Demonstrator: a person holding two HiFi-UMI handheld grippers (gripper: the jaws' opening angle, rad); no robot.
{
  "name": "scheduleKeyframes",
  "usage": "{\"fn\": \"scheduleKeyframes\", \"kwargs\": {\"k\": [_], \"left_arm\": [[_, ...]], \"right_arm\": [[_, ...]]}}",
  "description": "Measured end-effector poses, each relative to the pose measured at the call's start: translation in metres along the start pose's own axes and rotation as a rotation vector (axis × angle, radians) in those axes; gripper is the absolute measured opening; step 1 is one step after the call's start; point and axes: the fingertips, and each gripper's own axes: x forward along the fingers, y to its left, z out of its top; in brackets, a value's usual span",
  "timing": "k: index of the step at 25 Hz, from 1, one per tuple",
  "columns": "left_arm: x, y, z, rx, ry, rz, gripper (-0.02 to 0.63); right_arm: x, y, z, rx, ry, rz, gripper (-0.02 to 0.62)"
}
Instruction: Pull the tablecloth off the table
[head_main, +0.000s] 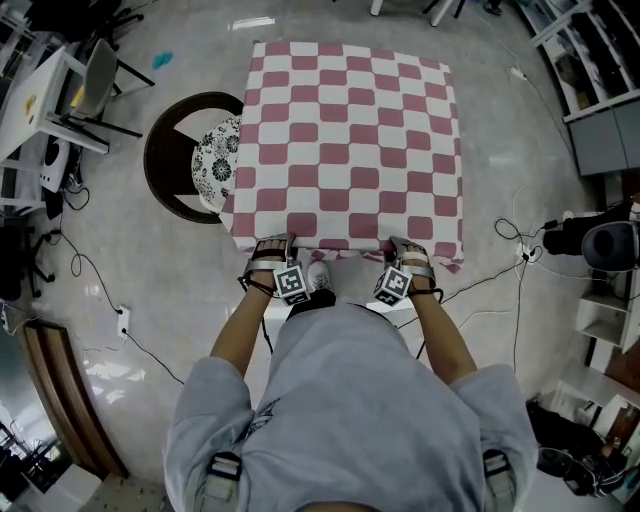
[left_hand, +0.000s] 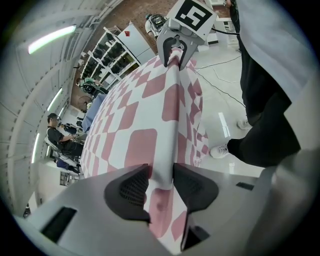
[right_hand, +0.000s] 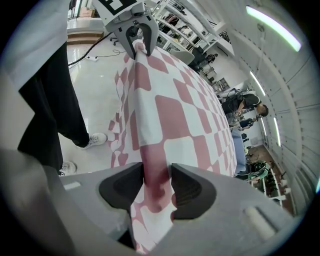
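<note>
Grey polished floor (head_main: 130, 250); cables (head_main: 490, 290) trailing at 4 o'clock, shelving (head_main: 600, 60) at 2 o'clock. Round dark chair (head_main: 185, 155) w/ patterned seat sits just beside the table at 9 o'clock. Red-and-white check tablecloth (head_main: 350, 140) is dead ahead at 12 o'clock. It is draped over the square table, which it hides fully, and its edges hang over the sides.

My left claw (head_main: 272, 252): at the cloth's near edge, approx. the 7 o'clock corner, tilted steeply down and fwd. Jaws are pinching a raised fold of tablecloth, both pads pressed on fabric per left gripper view. My left forearm (head_main: 238, 330) is bare and reaches fwd, elbow bent.

My right claw (head_main: 408, 258): near edge, approx. the 5 o'clock corner, same steep downward tilt. Jaws are clamped on a bunched ridge of cloth, pads in contact on both sides. My right forearm (head_main: 442, 335) mirrors the left.

Both claws are level w/ each other and well apart. Each shows at 12 o'clock in the other's view, gripping the same edge. Cloth lies flat across the rest of the top.
</note>
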Motion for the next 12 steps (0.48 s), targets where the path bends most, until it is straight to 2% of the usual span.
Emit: {"fn": "scheduleKeyframes", "kwargs": {"k": [5, 9, 12], "left_arm": [[-0.010, 0.009, 0.003, -0.017, -0.029, -0.004, 0.106], [-0.018, 0.012, 0.006, -0.036, -0.038, 0.015, 0.029], [-0.032, 0.016, 0.013, -0.077, -0.067, 0.020, 0.009]], "right_arm": [[0.005, 0.002, -0.007, 0.011, 0.022, -0.032, 0.137], [-0.009, -0.005, -0.007, 0.063, 0.001, -0.040, 0.070], [-0.014, -0.001, -0.008, 0.093, 0.001, -0.047, 0.018]]}}
